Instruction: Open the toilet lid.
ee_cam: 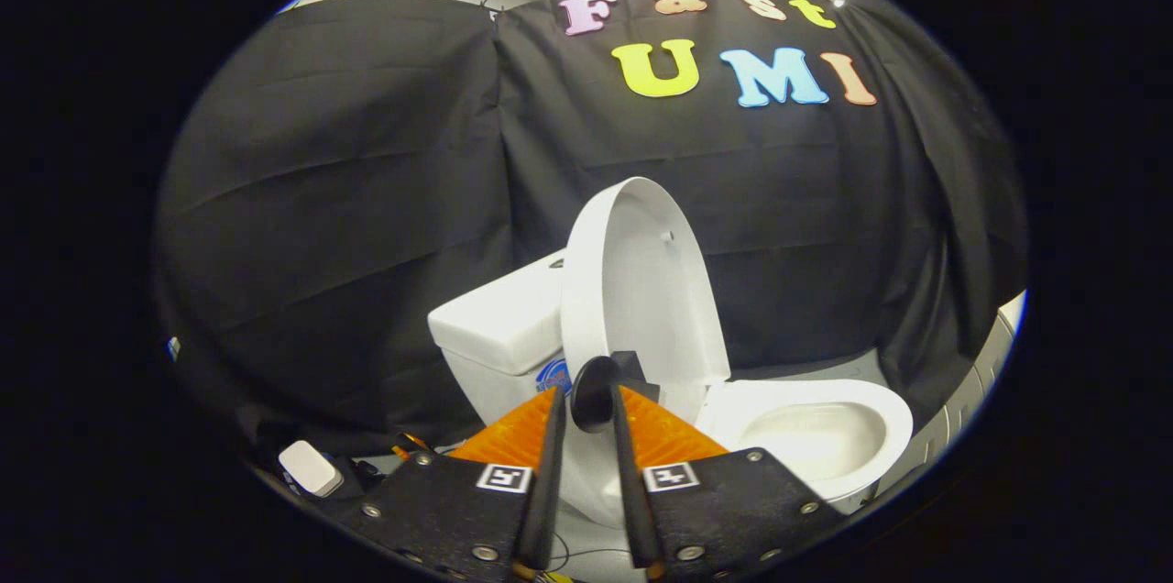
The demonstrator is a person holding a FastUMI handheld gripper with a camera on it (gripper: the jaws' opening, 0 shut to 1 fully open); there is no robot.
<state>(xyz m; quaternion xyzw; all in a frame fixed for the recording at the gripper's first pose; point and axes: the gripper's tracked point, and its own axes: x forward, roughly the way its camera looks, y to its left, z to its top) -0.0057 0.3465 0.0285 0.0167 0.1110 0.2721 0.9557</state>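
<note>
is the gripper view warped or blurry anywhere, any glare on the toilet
Gripper view: fisheye bends the scene's outer parts; the raised toilet lid and bowl stay sharp, softly lit, with mild sheen but no harsh glare; the gripper, fingers nearly closed around a black knob, looks slightly soft up close.

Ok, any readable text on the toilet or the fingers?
Sticker on tank: round, blue, too blurred to read.
Markers on fingers: square black-and-white patterns, no words.
Gripper, black knob between its fingers (grip unclear), raised lid: no text.
</note>
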